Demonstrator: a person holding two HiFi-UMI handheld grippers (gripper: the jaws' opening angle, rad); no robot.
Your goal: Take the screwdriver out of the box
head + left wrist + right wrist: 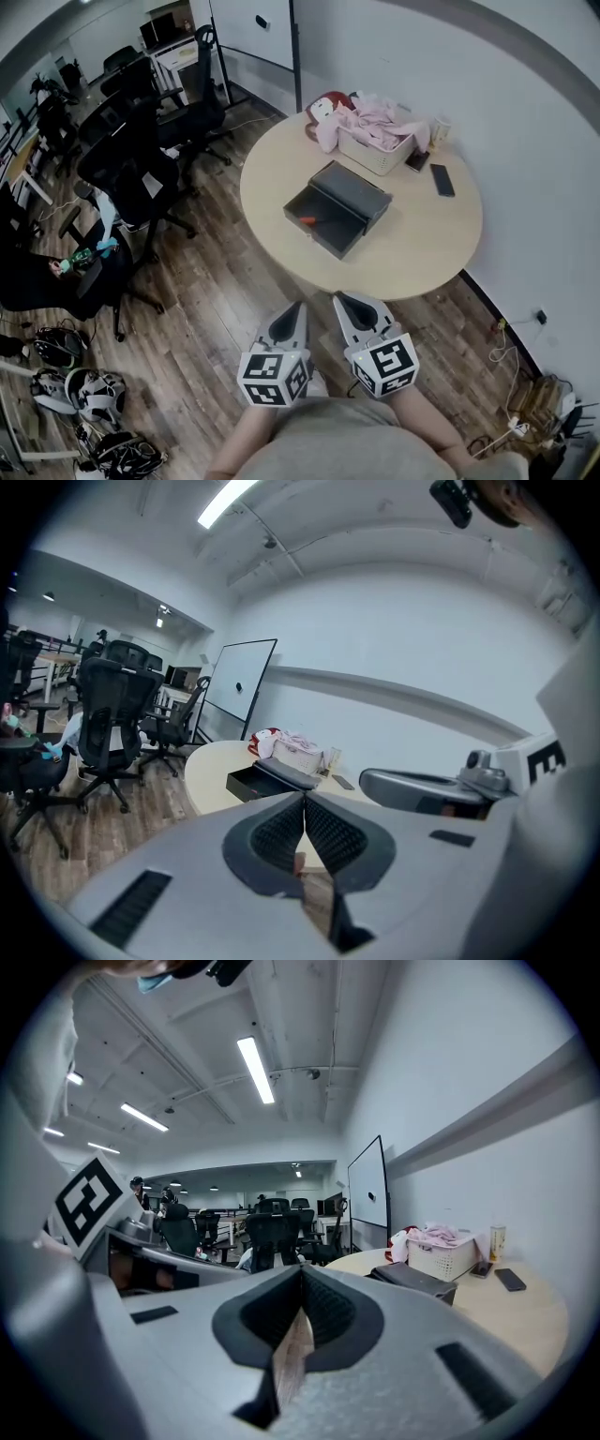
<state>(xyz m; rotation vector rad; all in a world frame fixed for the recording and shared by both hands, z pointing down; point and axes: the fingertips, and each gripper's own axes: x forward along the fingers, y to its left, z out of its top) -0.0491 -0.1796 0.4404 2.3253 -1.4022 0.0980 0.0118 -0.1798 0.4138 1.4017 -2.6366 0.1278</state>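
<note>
Screwdriver lying in open box on round bench, left tongs and right tongs clenched, empty, off near edge

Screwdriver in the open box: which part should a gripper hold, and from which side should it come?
Grip the screwdriver by its orange handle, probably from straight above: it lies flat on the box floor, and the walls would block jaws coming from the side.
</note>
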